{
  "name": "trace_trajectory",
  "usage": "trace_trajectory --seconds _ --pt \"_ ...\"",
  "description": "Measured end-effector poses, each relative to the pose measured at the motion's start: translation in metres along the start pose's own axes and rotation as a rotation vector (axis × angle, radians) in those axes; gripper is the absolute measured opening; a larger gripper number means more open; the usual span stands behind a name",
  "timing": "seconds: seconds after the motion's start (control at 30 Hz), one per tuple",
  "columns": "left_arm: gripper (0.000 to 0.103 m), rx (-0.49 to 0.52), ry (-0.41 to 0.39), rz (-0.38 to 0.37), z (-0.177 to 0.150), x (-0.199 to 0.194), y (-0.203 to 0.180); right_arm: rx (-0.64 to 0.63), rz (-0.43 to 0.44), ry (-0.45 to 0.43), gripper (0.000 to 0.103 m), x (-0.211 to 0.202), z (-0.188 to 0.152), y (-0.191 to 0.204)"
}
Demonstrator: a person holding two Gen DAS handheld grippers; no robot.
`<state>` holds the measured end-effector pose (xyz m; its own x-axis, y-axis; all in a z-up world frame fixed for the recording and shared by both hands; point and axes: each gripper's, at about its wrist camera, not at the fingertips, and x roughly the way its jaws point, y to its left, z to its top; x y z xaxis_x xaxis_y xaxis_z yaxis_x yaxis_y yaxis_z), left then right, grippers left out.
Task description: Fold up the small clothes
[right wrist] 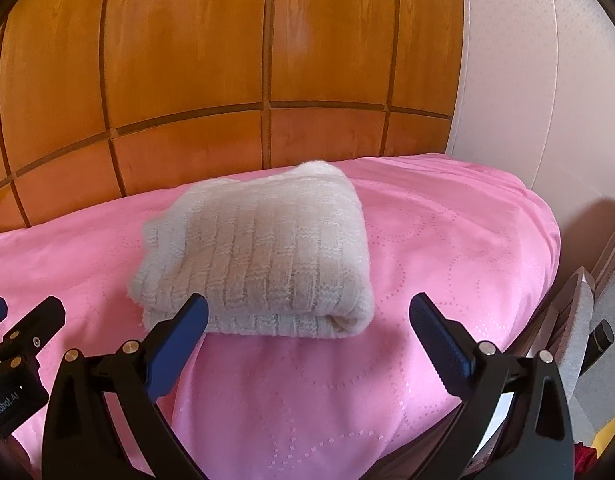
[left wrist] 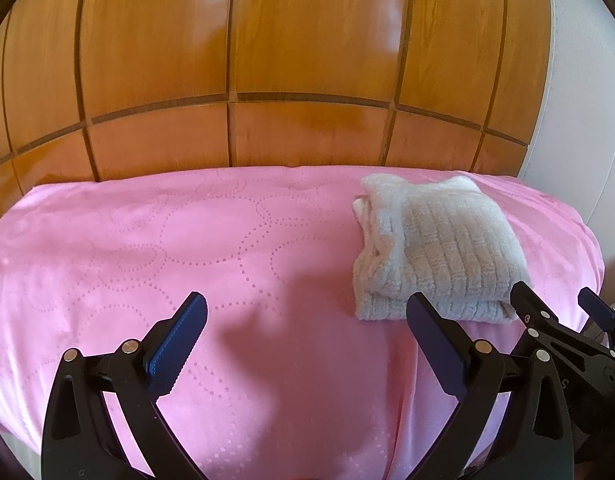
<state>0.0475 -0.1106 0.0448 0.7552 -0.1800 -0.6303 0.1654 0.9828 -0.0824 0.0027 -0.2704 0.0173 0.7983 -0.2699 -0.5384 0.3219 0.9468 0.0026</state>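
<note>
A cream knitted garment (left wrist: 435, 248) lies folded into a thick square on the pink bedspread (left wrist: 187, 240), toward its right side. My left gripper (left wrist: 307, 312) hovers open above the bedspread, just left of and nearer than the garment, with nothing between its blue pads. The right gripper (left wrist: 559, 300) shows at the right edge of this view, beside the garment's near right corner. In the right wrist view the folded garment (right wrist: 259, 256) sits straight ahead, and my right gripper (right wrist: 307, 312) stands open just short of its near folded edge, holding nothing.
A glossy wooden panelled headboard (left wrist: 235, 80) rises behind the bed. A pale wall (right wrist: 547, 80) stands at the right. The bedspread's right edge (right wrist: 547, 248) drops off toward a chair (right wrist: 579, 320). The left gripper's body (right wrist: 15, 344) shows at the left of the right wrist view.
</note>
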Motion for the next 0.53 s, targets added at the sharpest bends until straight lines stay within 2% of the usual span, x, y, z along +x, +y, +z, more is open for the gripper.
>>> trace_trajectory --seconds 0.2,0.33,0.53 --pt "0.099 -0.002 -0.005 -0.007 -0.001 0.002 0.001 0.004 0.003 0.013 0.101 0.005 -0.002 -0.002" --pt "0.099 -0.010 0.020 -0.012 -0.002 0.008 0.003 0.021 0.003 0.007 0.101 0.007 0.002 -0.009" --pt "0.099 -0.039 0.058 0.010 -0.005 0.020 0.008 0.128 -0.041 0.036 0.101 0.033 0.020 -0.057"
